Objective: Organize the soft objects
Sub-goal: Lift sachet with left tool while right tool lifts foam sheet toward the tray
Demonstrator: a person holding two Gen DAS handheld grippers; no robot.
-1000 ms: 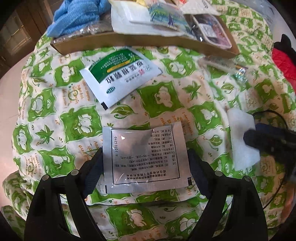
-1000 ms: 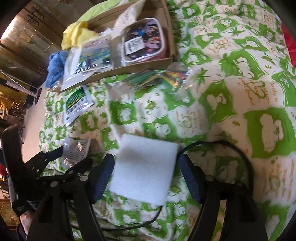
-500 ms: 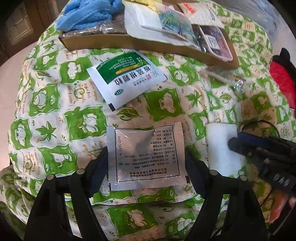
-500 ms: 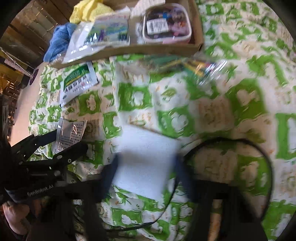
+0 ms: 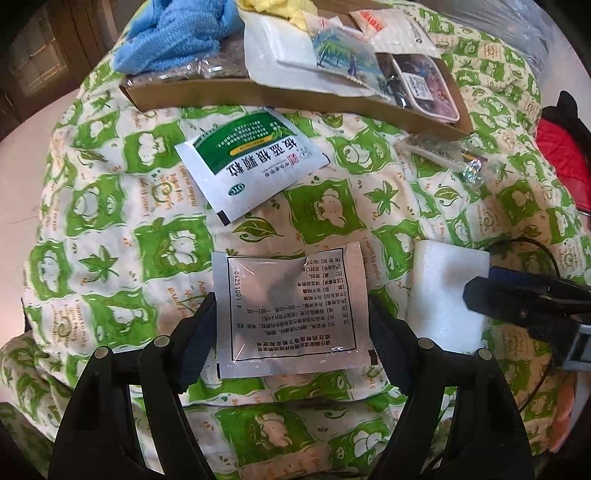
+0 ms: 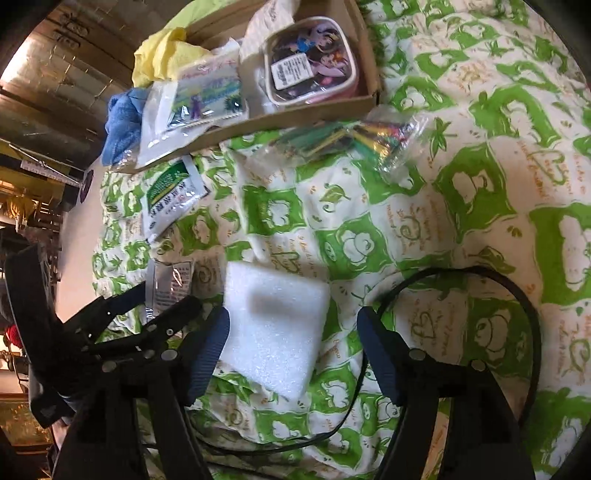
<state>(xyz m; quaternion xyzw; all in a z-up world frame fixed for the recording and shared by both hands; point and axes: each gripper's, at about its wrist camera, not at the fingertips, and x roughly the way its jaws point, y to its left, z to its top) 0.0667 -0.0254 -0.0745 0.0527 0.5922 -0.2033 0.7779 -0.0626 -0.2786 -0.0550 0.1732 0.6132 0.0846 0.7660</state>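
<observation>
A silver foil sachet (image 5: 291, 312) lies flat on the green-patterned quilt between the fingers of my open left gripper (image 5: 293, 341); it also shows in the right wrist view (image 6: 168, 284). A white foam pad (image 6: 275, 328) lies between the fingers of my open right gripper (image 6: 293, 349), against the left finger; in the left wrist view the pad (image 5: 443, 291) is right of the sachet. A green-and-white medicine sachet (image 5: 249, 170) lies farther back. A cardboard tray (image 5: 295, 98) at the back holds a blue cloth (image 5: 177, 33), a yellow cloth (image 6: 159, 55), packets and a cartoon pouch (image 6: 314, 64).
A clear bag of coloured sticks (image 6: 343, 142) lies in front of the tray. A black cable (image 6: 517, 295) loops on the quilt right of the foam pad. A red item (image 5: 561, 162) sits at the right edge. The quilt drops off at the left.
Both grippers have shifted slightly over their objects. The right gripper's view swung and came back, and the foam pad now sits against its left finger. Nothing was gripped.
</observation>
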